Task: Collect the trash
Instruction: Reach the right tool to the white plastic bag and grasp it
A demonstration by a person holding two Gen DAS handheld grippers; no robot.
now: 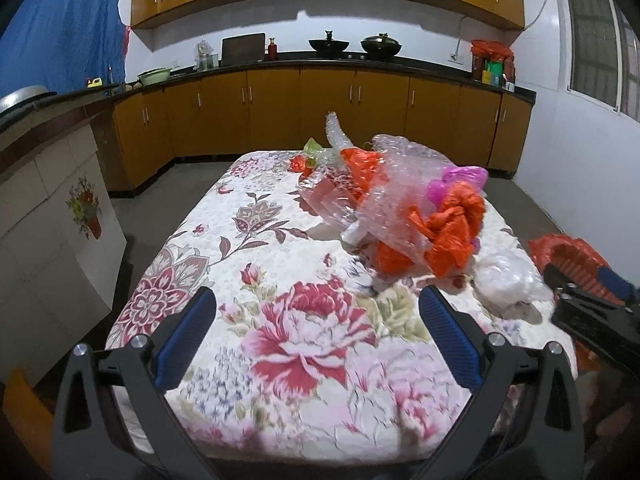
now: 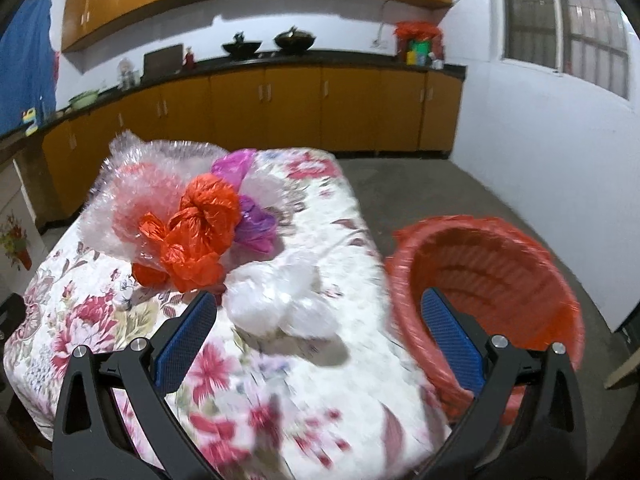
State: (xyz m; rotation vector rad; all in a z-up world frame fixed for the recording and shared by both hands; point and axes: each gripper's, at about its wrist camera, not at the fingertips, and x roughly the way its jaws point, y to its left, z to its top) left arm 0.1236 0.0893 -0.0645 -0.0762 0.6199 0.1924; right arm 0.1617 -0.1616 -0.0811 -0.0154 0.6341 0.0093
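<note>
Trash sits bunched on the far right part of the table [image 1: 304, 332]: a crumpled orange bag [image 2: 200, 232] tangled with clear bubble wrap [image 2: 132, 184], a purple bag [image 2: 252, 220] behind it, and a white plastic bag [image 2: 280, 300] nearest the table's right edge. A few small scraps [image 1: 308, 156] lie at the far end. The red basket [image 2: 492, 280], lined with a red bag, stands on the floor just beside that edge, presumably so pieces can be carried over with a short move. The right hand-held gripper [image 2: 320, 340] is spread wide and grips nothing, with the white bag between its fingers' line of sight, likely the first pick. The left hand-held gripper [image 1: 316, 340] is equally wide apart and empty, over bare floral cloth. No writing or brand can be read anywhere.
</note>
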